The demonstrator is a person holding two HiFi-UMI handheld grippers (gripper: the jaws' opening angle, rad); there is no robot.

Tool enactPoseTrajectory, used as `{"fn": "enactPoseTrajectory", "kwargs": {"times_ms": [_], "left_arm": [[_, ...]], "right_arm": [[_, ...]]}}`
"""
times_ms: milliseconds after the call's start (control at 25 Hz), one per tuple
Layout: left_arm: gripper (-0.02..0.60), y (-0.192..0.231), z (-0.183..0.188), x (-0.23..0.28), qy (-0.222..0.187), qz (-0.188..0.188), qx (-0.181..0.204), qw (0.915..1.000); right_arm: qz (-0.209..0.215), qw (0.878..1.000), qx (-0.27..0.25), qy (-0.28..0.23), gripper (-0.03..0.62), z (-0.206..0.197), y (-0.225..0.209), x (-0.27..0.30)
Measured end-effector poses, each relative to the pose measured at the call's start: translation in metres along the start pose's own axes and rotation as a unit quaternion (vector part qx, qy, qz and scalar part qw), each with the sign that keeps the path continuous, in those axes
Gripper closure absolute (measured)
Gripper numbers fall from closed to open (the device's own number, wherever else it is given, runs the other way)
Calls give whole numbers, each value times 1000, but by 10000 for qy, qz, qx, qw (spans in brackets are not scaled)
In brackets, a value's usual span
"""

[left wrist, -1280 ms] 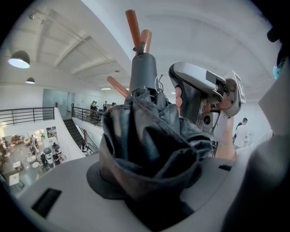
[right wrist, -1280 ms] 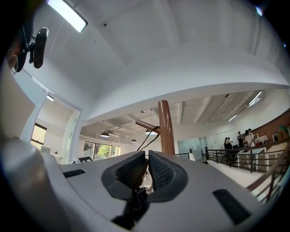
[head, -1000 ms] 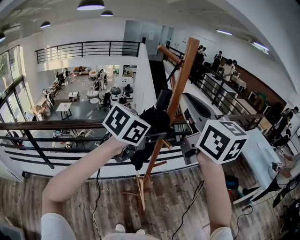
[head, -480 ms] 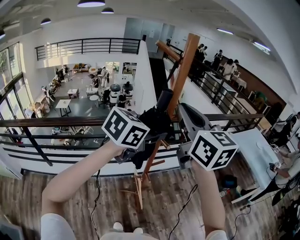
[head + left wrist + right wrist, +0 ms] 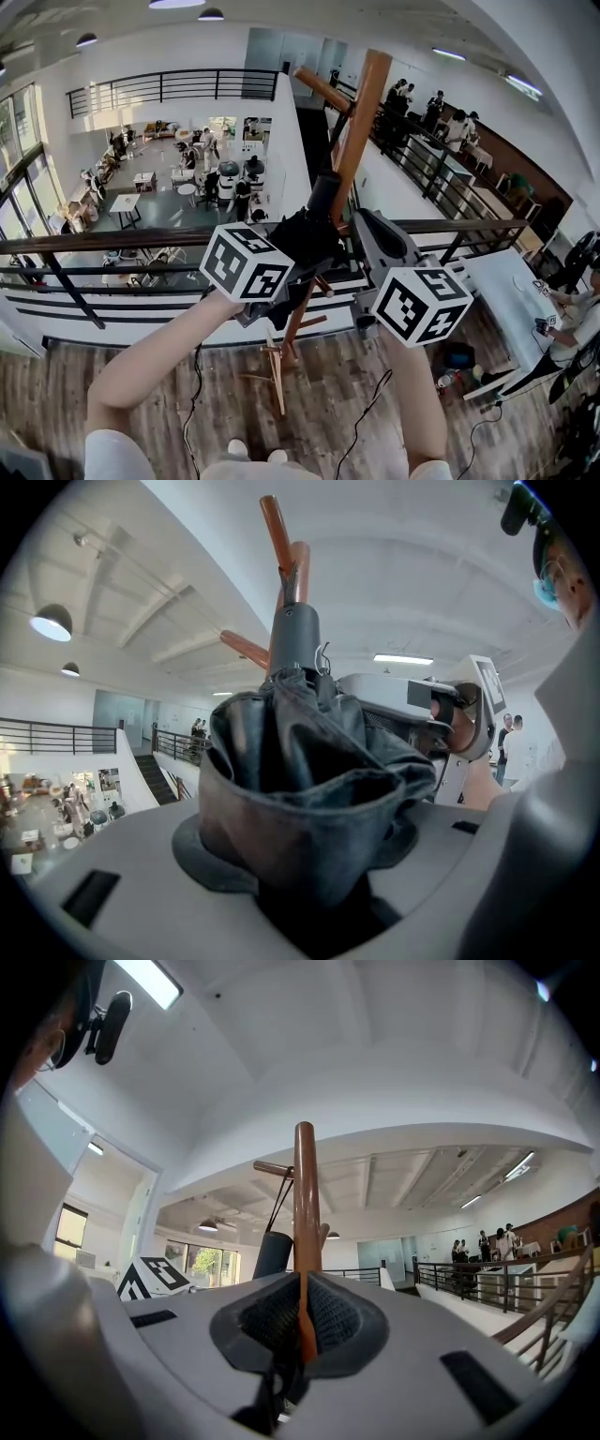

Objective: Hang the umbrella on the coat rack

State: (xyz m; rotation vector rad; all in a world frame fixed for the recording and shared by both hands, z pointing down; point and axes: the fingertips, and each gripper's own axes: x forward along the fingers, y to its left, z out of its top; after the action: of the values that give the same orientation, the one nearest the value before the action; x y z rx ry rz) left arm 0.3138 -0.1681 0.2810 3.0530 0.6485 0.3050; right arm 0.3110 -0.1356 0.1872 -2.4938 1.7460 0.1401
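Both grippers were up at the coat rack [image 5: 359, 122]. L gripper [image 5: 309, 878]: jaws pinching the folded canopy of the umbrella [image 5: 302, 239], handle end up, just beside the rack pole. Grip was low on the fabric, prob. so handle + strap [image 5: 277, 1206] were free for a peg. The thin dark strap ran from the handle up toward the upper peg [image 5: 321, 87]; couldn't tell if it was looped over it. R gripper [image 5: 302, 1335]: jaws drawn almost together, only a slit, pole showing through it, nothing seen pinched. It sat just right of the pole, prob. to catch the strap or steady the rack. In the way: the pole itself, betw. R jaws and umbrella; short lower pegs [image 5: 323, 287] close under the canopy. Railing [image 5: 141, 246] behind the rack, people [image 5: 441, 117] well beyond.
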Motion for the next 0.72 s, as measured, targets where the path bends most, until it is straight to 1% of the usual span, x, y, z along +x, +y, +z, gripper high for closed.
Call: {"fn": "enactPoseTrajectory", "kwargs": {"times_ms": [160,280,400,560,720], "left_arm": [[312,-4,-8,2,-175,101,162,9997],[279,-2,-8,-4,-339,90,289,9990],[265,5,-6,-10,-428,114,218,9988],[264,10,-4,-15,-368,132,188,9991],[259,13,-8,-19,-397,226,154,9988]], "right_arm": [[-10,10000,9,-13,556,-11,1,-8],[-30,10000,25,-13,556,-10,3,-5],[-67,10000,53,-12,556,-6,2,0],[-92,9999,88,22,556,0,3,6],[-79,9999,106,47,556,-3,5,8]]}}
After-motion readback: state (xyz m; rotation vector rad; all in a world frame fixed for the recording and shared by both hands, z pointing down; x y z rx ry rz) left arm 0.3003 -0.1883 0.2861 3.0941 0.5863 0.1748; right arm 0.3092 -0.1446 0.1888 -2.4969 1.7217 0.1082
